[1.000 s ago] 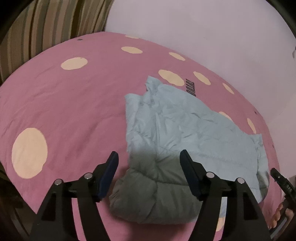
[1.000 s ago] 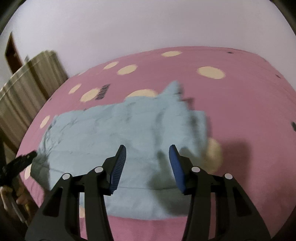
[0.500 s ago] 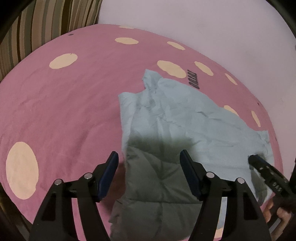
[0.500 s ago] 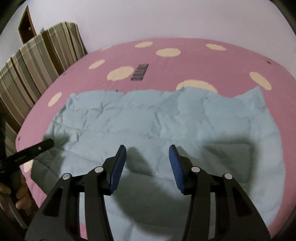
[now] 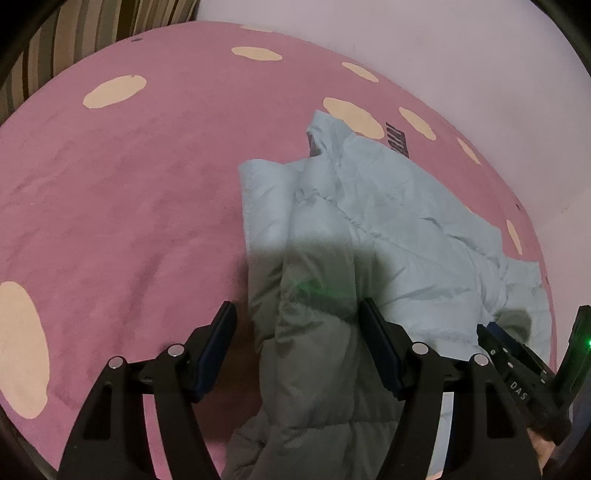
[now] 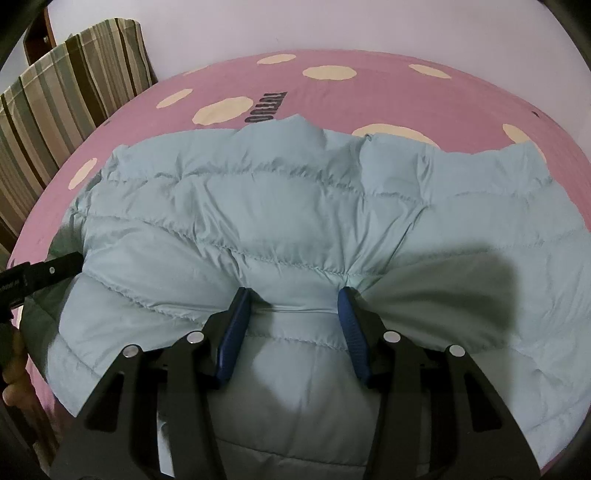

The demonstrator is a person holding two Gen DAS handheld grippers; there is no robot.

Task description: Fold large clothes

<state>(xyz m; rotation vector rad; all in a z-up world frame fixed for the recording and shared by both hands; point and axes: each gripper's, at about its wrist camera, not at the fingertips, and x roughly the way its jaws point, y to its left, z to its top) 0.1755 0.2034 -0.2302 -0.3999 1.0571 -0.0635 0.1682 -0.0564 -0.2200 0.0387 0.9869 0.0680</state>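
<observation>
Right gripper: blue-padded fingers spread wide and pressed into the quilted fabric of the pale blue puffer jacket. A ridge of fabric bunched between the two pads, creases radiating from each tip, but nothing was pinched. The jacket filled most of the right wrist view, its stitched channels running crosswise, its far edge wavy against the pink bedsheet.

Left gripper: fingers wide apart too, hovering over the jacket at its near end. One pad sat over bare sheet just beside the jacket's edge, the other over the padded fabric (contact could not be judged from this angle). The gripper's shadow darkened the near portion of the jacket. From this side the garment lay lengthwise, rumpled, with a folded flap along its left edge.

The right gripper showed at the lower right corner of the left wrist view, at the jacket's far side; the left gripper appeared at the left edge of the right wrist view, touching the jacket's end.

The pink bedsheet carried cream oval spots and a dark printed word beside the jacket's far edge. A striped curtain hung past the bed, against a pale wall.
</observation>
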